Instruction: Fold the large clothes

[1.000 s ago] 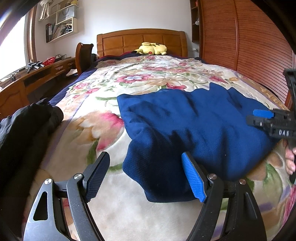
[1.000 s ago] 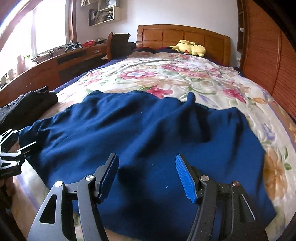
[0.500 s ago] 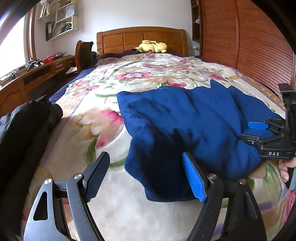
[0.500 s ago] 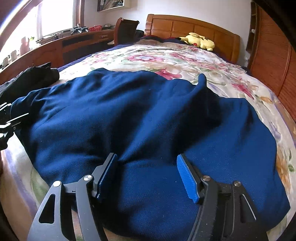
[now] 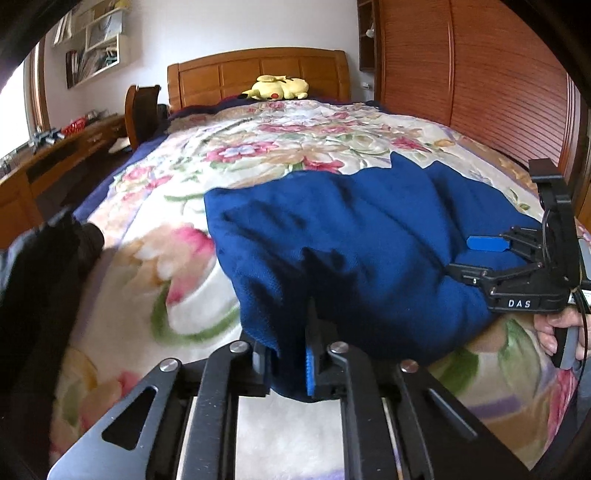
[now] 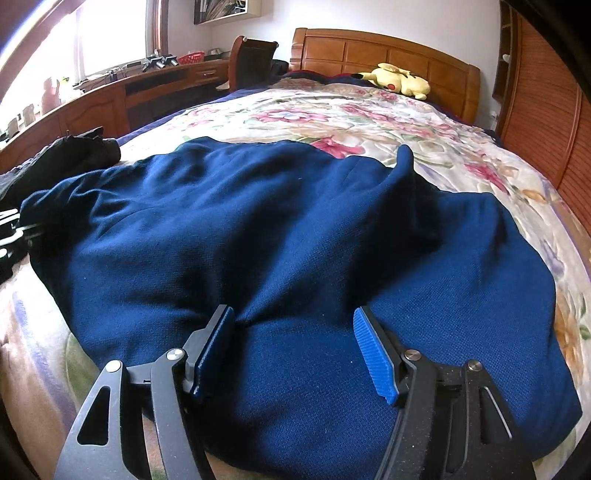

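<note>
one blue garment spread on one floral bedspread; one dark garment heaped at the bed's edge; one yellow plush toy by one wooden headboard; one chair; two grippers.

Soft daylight from blown-out window at left, fisheye bending, dark corners, slight motion blur lower left

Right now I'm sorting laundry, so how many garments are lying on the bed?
2: a blue garment spread across the bed's near end, and a black garment bunched at its left edge. More may lie hidden underneath.
</note>
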A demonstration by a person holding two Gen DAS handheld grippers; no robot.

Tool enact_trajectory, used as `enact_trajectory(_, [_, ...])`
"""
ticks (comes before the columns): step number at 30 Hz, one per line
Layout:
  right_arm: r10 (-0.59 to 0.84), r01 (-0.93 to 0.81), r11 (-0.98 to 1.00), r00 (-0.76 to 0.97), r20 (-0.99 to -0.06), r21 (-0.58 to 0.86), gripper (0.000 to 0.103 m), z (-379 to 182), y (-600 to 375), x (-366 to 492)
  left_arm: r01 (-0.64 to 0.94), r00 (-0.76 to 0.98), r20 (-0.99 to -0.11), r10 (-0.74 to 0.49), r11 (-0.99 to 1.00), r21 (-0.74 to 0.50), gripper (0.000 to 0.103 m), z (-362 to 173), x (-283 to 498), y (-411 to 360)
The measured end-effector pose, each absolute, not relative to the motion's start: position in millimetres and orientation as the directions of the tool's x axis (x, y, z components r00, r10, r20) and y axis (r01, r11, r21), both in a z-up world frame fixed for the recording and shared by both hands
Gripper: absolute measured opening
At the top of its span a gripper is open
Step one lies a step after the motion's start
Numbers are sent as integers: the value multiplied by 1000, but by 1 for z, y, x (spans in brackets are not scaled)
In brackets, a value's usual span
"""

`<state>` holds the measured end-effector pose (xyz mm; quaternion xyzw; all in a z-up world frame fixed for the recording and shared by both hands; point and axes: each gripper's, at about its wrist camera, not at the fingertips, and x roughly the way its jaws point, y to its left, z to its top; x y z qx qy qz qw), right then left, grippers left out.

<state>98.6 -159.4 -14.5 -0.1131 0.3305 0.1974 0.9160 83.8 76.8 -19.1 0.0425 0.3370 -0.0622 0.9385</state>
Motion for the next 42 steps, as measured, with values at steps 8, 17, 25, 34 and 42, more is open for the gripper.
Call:
enact_trajectory(8, [339, -462, 887, 682, -648, -23, 69, -7, -171, 95, 156, 817, -569, -90, 985, 68, 9, 39, 92, 46])
enact_trajectory(17, [332, -404, 915, 737, -589, 9, 69, 11, -248, 66, 273, 851, -498, -168, 951, 145, 7, 88, 105, -47])
enact_trajectory(25, [234, -267, 963, 793, -563, 25, 69, 8, -321, 53, 405, 825, -502, -260, 892, 203, 7, 101, 119, -143])
enact_trajectory(34, [180, -161, 983, 822, -539, 83, 69, 5, -364, 48, 545, 750, -552, -364, 813, 205, 7, 96, 119, -220])
enact_trajectory(42, [167, -136, 986, 839, -518, 99, 69, 6, -372, 53, 565, 685, -591, -426, 823, 60, 51, 77, 111, -190])
